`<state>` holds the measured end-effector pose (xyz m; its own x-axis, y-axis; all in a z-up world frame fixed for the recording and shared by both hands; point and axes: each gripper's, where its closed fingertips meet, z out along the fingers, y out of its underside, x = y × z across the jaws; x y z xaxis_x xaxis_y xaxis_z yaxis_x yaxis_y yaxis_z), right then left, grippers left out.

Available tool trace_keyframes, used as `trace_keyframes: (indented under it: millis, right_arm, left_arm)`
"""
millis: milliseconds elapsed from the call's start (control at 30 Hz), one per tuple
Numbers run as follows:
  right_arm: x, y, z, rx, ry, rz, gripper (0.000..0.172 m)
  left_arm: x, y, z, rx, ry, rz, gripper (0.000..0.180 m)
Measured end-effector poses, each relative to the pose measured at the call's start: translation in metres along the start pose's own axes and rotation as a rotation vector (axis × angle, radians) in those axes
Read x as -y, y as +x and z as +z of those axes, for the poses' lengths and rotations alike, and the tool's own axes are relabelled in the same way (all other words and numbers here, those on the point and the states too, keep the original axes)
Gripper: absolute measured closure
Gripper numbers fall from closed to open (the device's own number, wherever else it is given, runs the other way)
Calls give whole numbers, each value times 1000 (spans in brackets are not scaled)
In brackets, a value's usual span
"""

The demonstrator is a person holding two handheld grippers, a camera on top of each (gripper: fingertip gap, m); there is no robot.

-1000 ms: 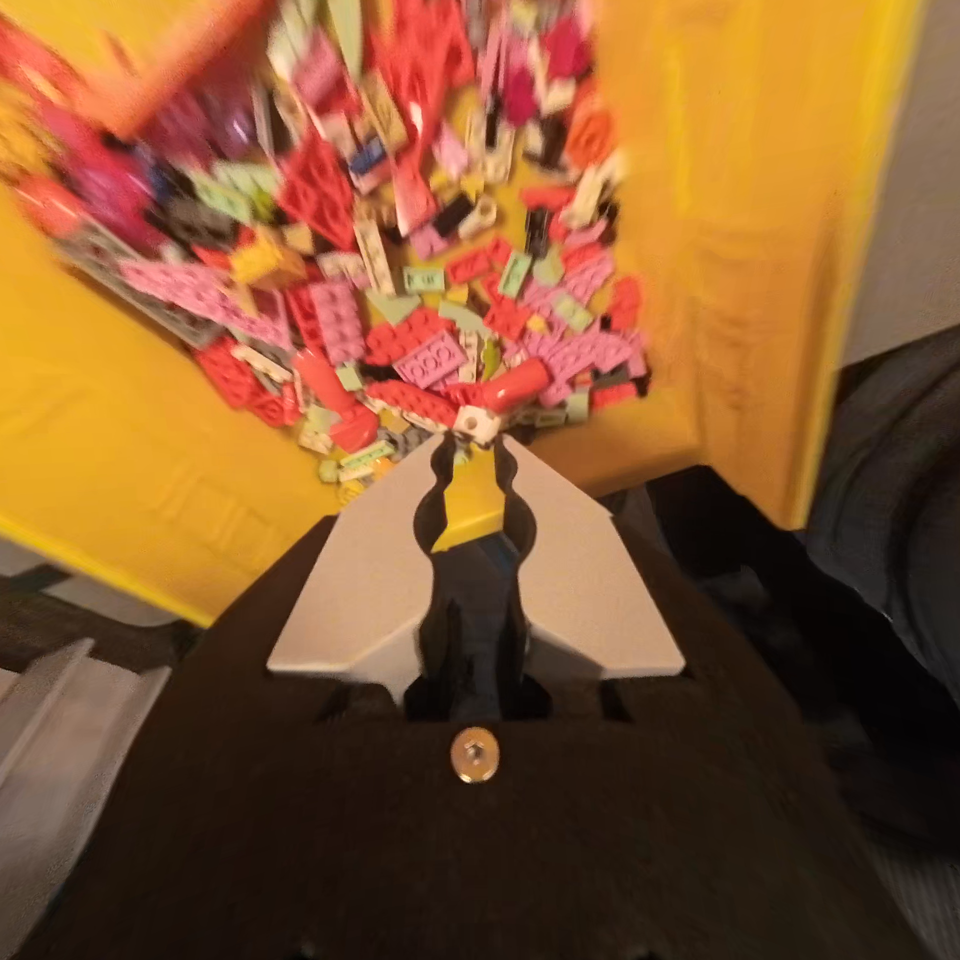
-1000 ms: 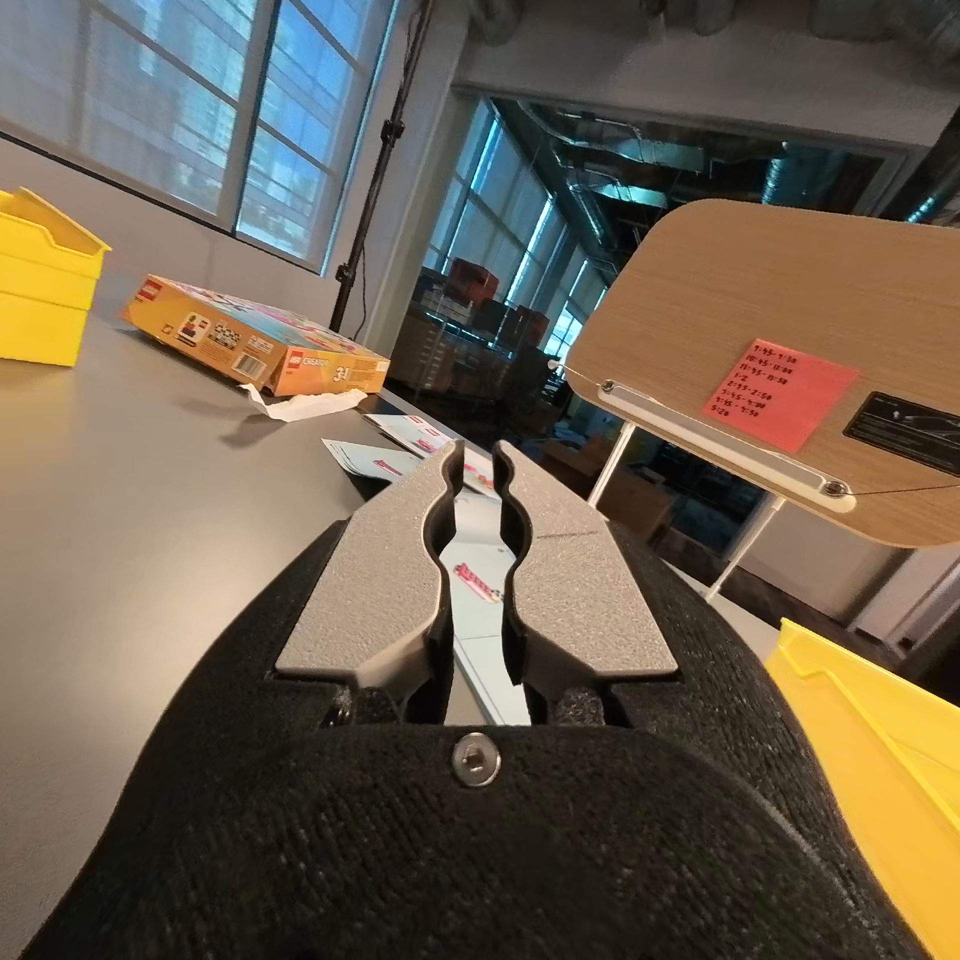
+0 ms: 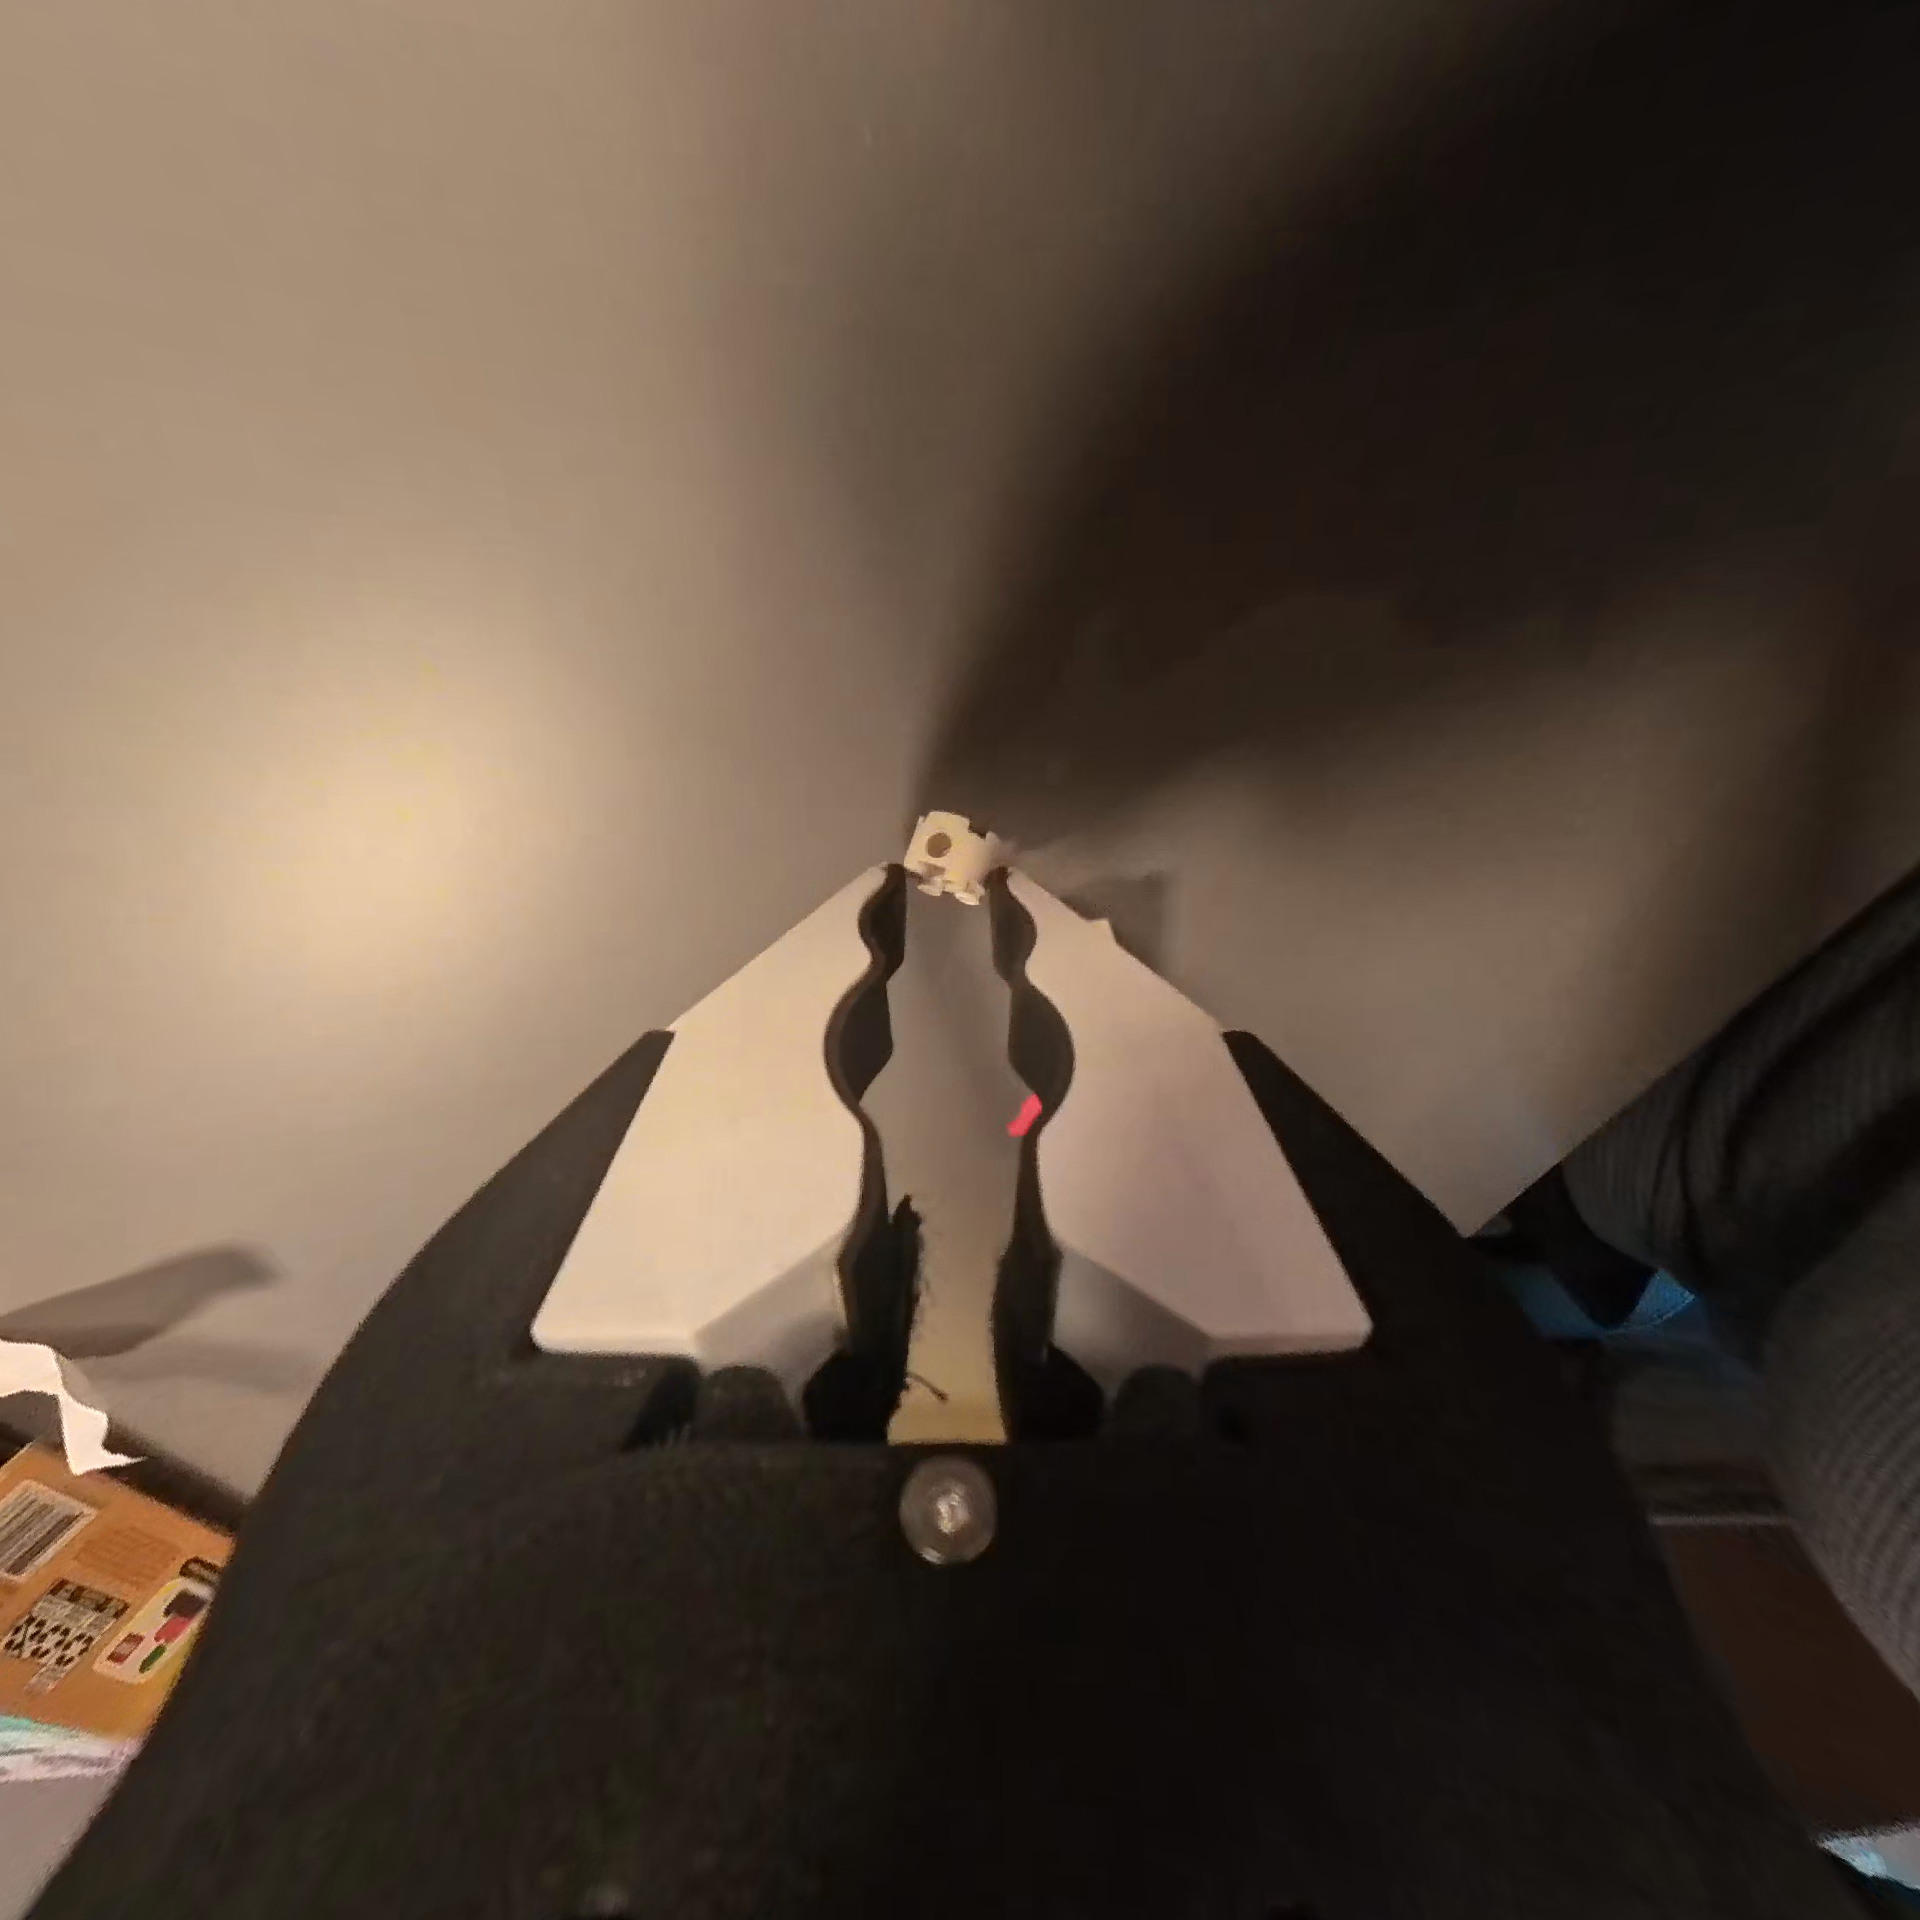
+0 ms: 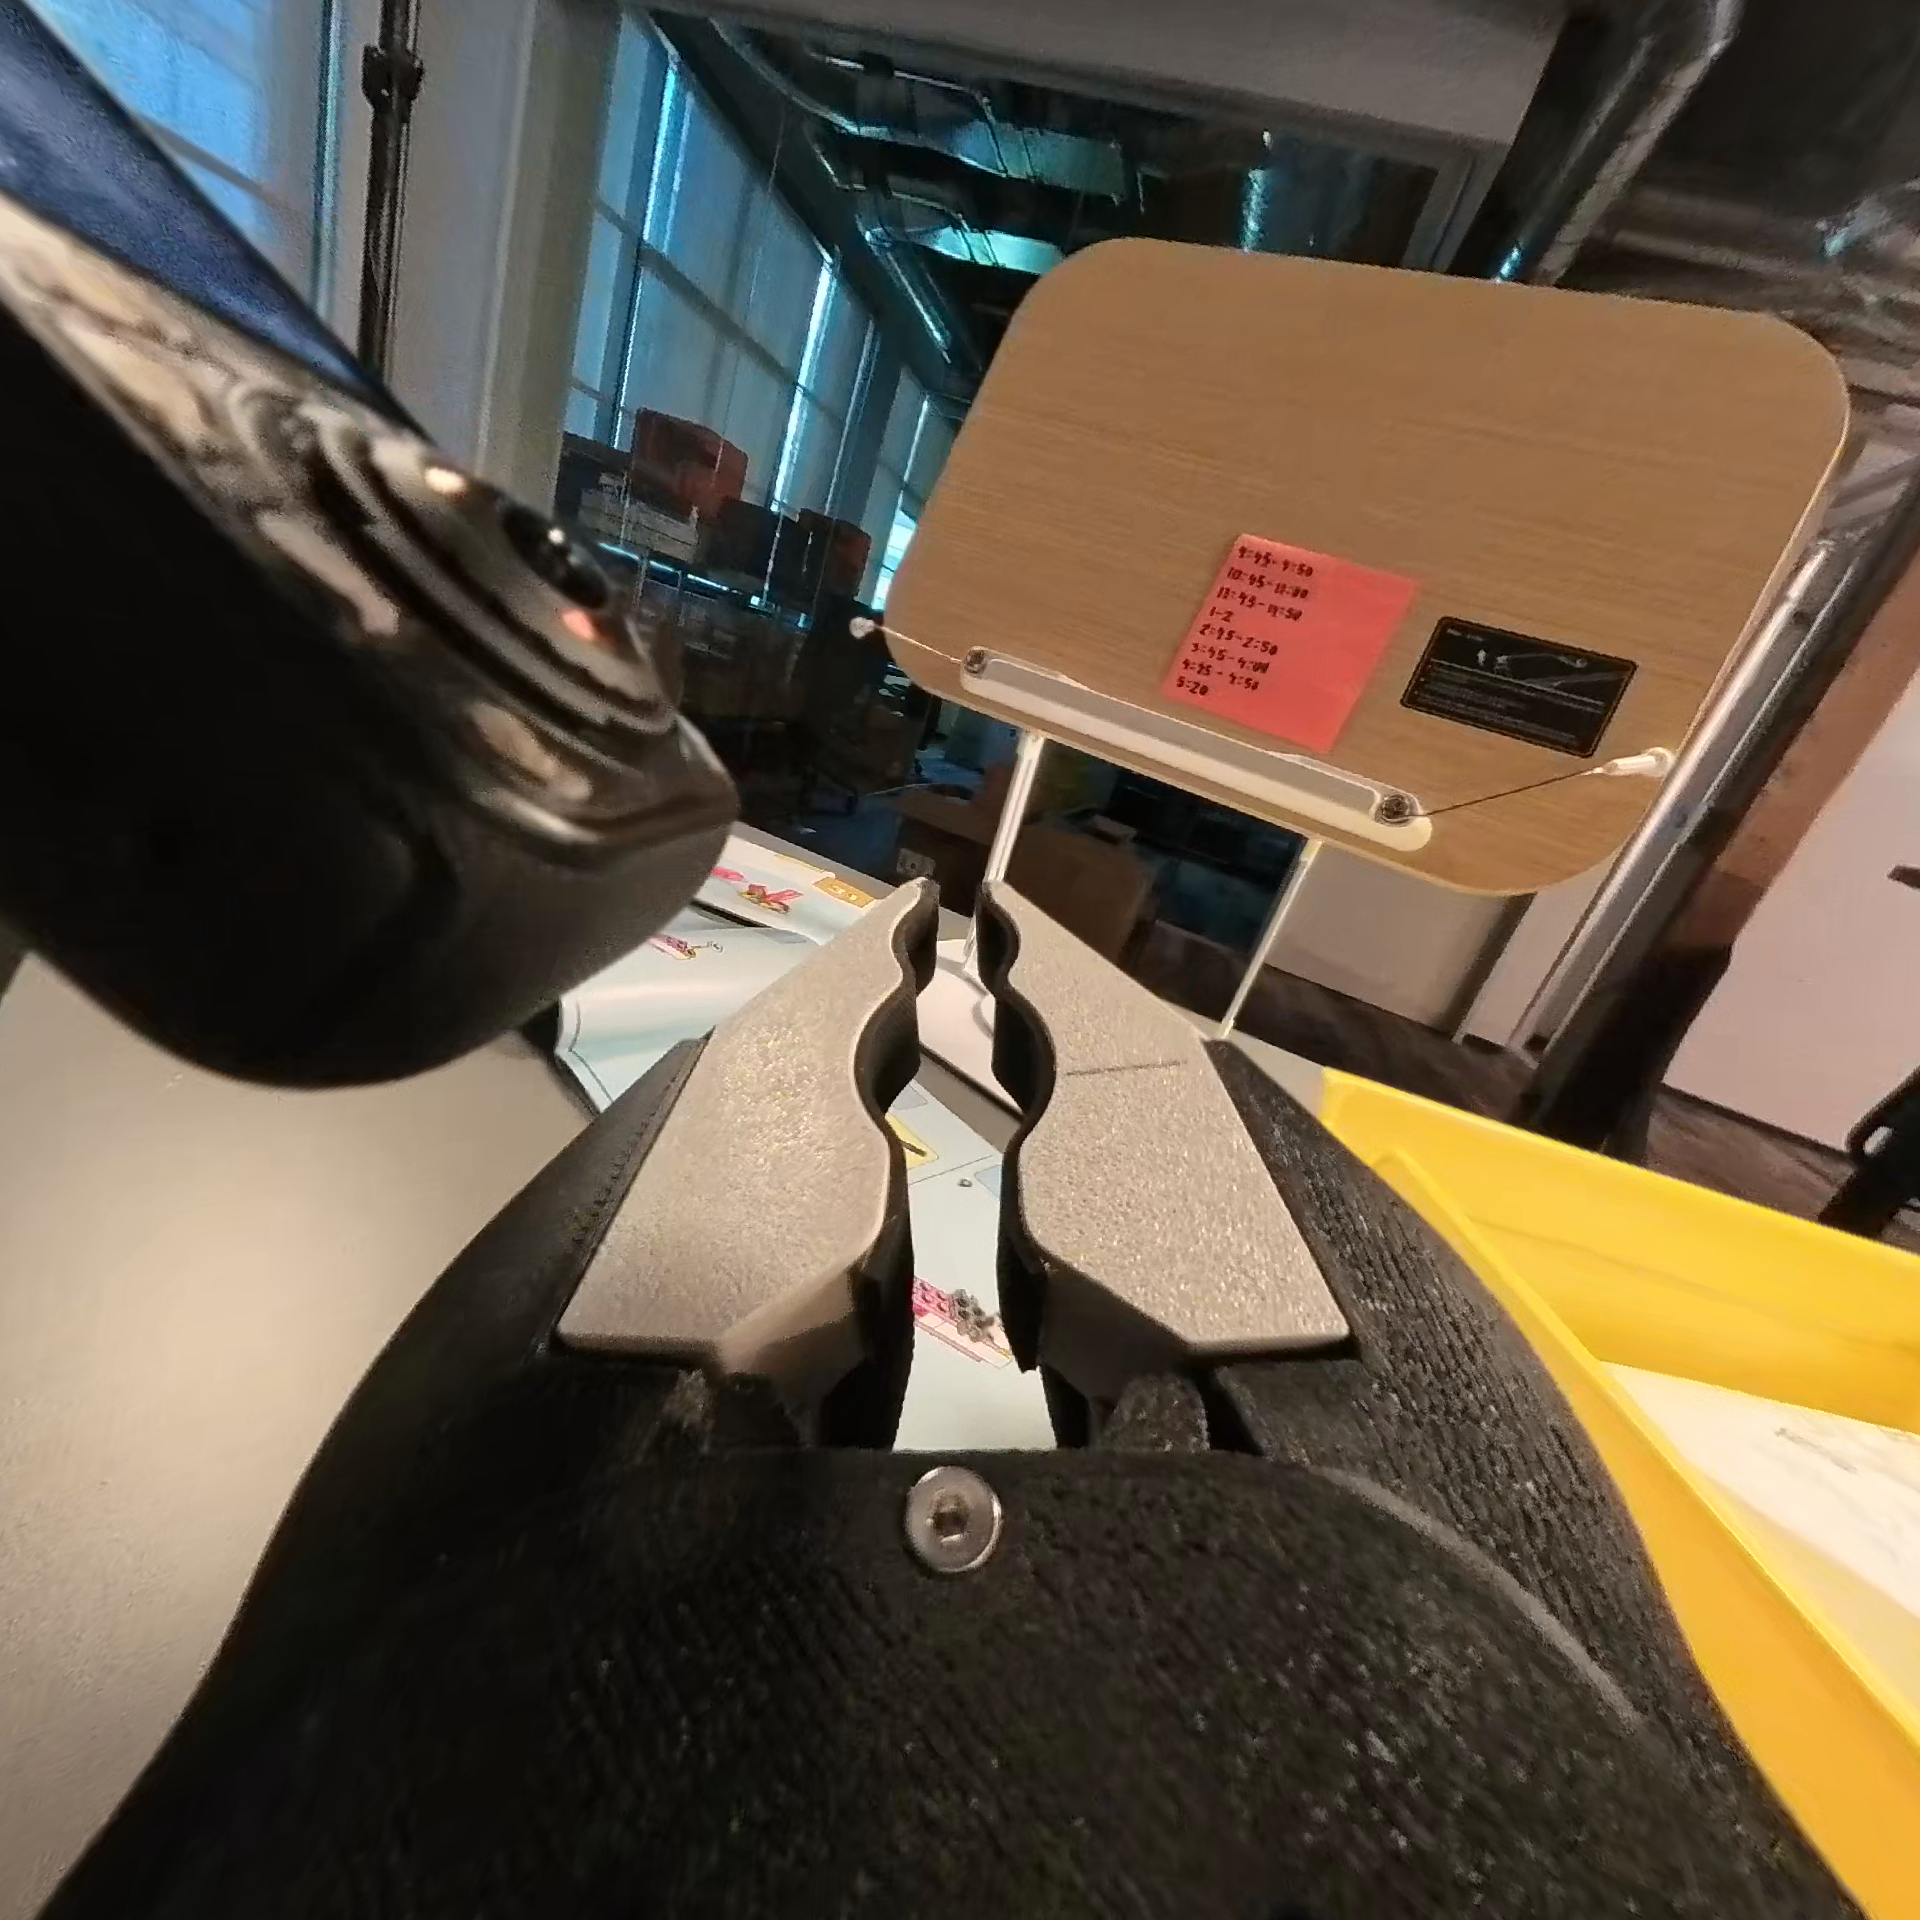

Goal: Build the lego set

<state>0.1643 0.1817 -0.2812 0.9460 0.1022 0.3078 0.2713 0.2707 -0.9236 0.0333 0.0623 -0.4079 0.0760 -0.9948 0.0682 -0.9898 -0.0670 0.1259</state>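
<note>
My left gripper is shut on a small white brick, pinched at the very fingertips. It hangs close above the bare grey table. A small red fleck sticks to the inner side of the right finger. My right gripper rests low over the table. Its jaws stand a narrow slit apart with nothing between them. The left gripper's black body fills the left of the right wrist view; its fingers are hidden there.
A wooden book stand with a pink note stands ahead of the right gripper. Printed booklet pages lie before it. A yellow bin sits at the right. An orange box and torn paper lie at the left; a dark sleeve shows at the right. My left gripper is the nearer one to the small red fleck: about 6 cm, against 25 cm.
My left gripper has left the yellow bin of mixed bricks and moved over the bare table, keeping the white brick. The right jaws have narrowed a little, and the left gripper has entered the right view.
</note>
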Motion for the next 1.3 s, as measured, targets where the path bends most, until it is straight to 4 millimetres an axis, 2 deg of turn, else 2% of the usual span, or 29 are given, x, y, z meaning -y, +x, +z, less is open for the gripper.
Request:
trace_keyframes:
  millis: [133,267,300,433,567,633,733,800,867,933,1167,1300]
  right_arm:
    - [0,3,0,-7,1,24,167]
    - [1,0,-1,21,8,20,166]
    - [2,-5,-1,47,18,14,166]
    - [12,-38,-6,246,79,36,158]
    - [15,-79,-18,498,74,75,150]
    - [17,-97,-30,621,68,78,150]
    - [13,-126,-60,876,-16,73,151]
    - [-5,-143,-84,1076,-207,90,148]
    - [-30,-152,-104,1193,-448,109,140]
    - [-43,-156,-113,1212,-536,53,136]
    - [-49,-165,-117,1160,-532,-98,136]
    - [-57,-148,-103,1048,-550,-102,144]
  left_arm:
    - [7,2,0,-19,22,-18,161]
    - [8,-6,-2,-10,90,-64,125]
    - [7,-7,-6,-16,137,-76,121]
    - [-3,-13,-31,-65,454,-161,102]
    - [-20,7,-44,-229,790,-190,107]
    - [-29,22,-40,-276,881,-159,107]
    - [-38,37,-28,-259,954,-139,109]
    - [-42,41,-23,-215,993,-145,112]
    - [-47,39,-21,-166,1033,-177,114]
    - [-50,40,-24,-155,1082,-201,114]
    - [-50,36,-10,-136,1076,-207,114]
    - [-45,32,-6,-119,1075,-196,117]
